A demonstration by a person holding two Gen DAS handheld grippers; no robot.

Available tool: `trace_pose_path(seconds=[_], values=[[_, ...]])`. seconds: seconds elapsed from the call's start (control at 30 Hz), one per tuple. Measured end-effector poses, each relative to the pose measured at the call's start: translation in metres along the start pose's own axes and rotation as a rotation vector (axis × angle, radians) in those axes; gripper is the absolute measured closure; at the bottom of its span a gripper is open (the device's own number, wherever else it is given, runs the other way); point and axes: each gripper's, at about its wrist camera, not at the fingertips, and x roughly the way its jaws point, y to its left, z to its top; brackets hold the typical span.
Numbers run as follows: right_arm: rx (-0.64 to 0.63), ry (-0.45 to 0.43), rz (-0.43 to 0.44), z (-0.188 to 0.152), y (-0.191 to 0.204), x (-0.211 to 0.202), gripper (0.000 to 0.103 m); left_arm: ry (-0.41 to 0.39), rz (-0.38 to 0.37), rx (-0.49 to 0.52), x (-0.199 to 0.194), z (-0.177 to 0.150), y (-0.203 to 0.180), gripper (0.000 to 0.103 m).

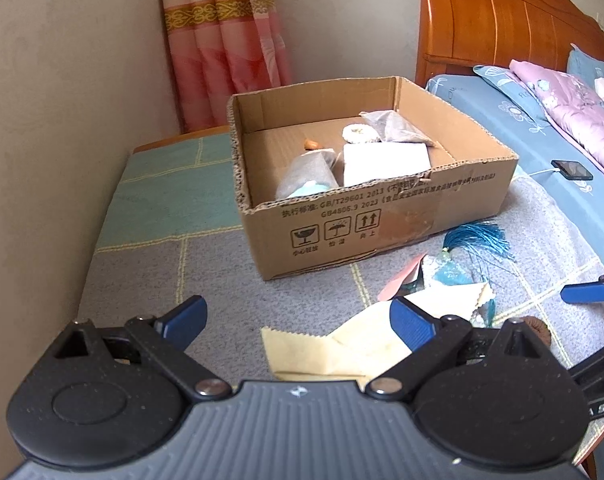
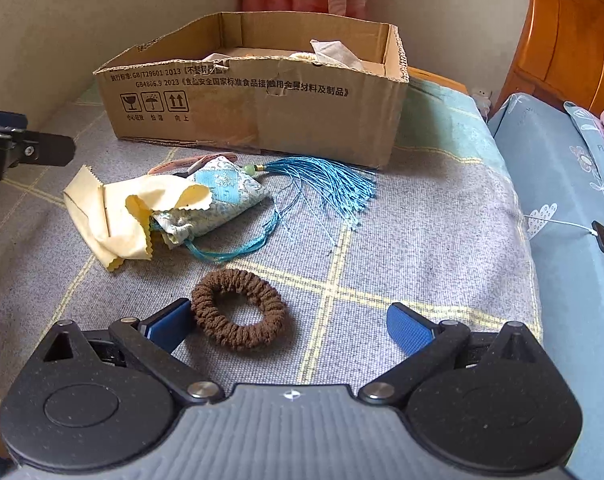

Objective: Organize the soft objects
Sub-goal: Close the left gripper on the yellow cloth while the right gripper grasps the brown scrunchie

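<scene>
An open cardboard box point(image 1: 382, 216) point(image 2: 261, 112) stands on a grey checked cloth and holds a white pad point(image 1: 386, 162), bagged items and a round cream piece. In front of it lie a yellow cloth point(image 1: 334, 350) point(image 2: 109, 212), a blue patterned pouch point(image 2: 221, 196) with a blue tassel point(image 1: 478, 240) point(image 2: 326, 180), and a brown hair scrunchie point(image 2: 239, 314). My left gripper point(image 1: 297, 322) is open just above the yellow cloth. My right gripper point(image 2: 289, 326) is open, and the scrunchie lies between its fingers, close to the left one.
A wall runs along the left. A pink curtain point(image 1: 225, 40) hangs behind the box. To the right is a bed with a blue sheet point(image 2: 562, 200), a wooden headboard point(image 1: 502, 20), a pink quilt and a phone point(image 1: 572, 170) on a white cable.
</scene>
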Motion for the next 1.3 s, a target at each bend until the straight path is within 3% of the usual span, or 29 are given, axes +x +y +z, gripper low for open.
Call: trace_pose_path(seconds=[0.27,0.4,0.8,1.0,1.3], values=[[-0.005,-0.022,0.006,-0.005,0.001,-0.001,0.000,0.057,-0.084,0.002,0.045,0.018,-0.026,0.006],[-0.008,-0.030,0.008,-0.006,0.001,-0.003,0.000,0.100,-0.067,0.018,0.061,0.017,-0.035,0.005],[-0.023,-0.052,0.022,-0.009,0.001,-0.004,0.000,0.171,-0.098,0.020,0.043,-0.017,-0.014,0.004],[-0.024,-0.053,0.022,-0.009,0.001,-0.004,0.000,0.175,-0.072,0.020,0.033,-0.026,-0.003,0.003],[-0.022,-0.054,0.020,-0.009,0.001,-0.004,0.000,0.166,-0.141,0.018,0.035,-0.029,-0.008,0.003]])
